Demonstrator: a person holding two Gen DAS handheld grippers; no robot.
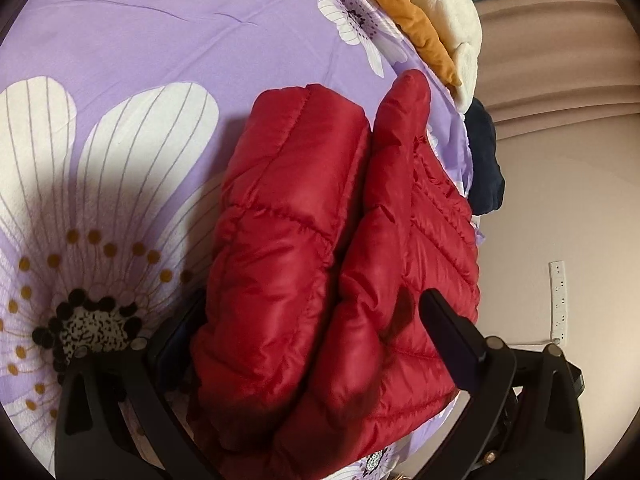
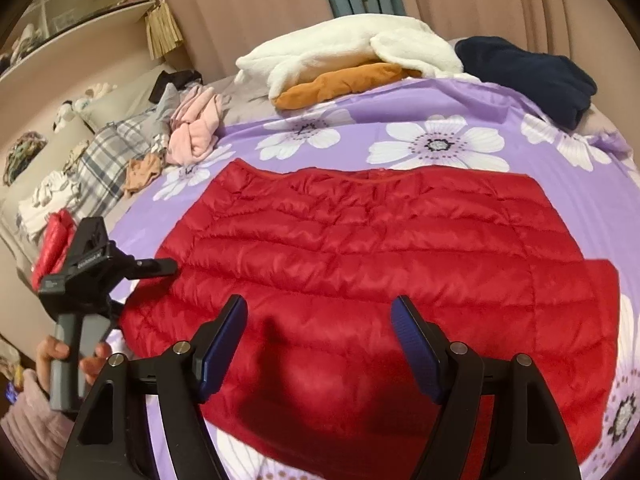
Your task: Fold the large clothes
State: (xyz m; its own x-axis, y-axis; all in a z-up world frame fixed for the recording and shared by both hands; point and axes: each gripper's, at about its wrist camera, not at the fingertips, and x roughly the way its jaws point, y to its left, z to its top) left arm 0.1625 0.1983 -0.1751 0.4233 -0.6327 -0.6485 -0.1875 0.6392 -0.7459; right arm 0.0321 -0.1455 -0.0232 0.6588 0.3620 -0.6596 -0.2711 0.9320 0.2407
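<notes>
Pink clothes [image 2: 196,132] only in right wrist view

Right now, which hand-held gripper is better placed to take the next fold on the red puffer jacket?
Probably the left hand-held gripper: its open jaws already straddle the folded-in sleeves of the red puffer jacket at the jacket's side. The right hand-held gripper hangs open above the flat quilted panel, with no edge between its jaws.

The jacket [image 2: 360,248] lies on the bedspread [image 2: 500,96] near its front edge. Behind it, at the far edge, a fleece pile [image 2: 344,52] rests beside a dark garment [image 2: 532,72].
</notes>
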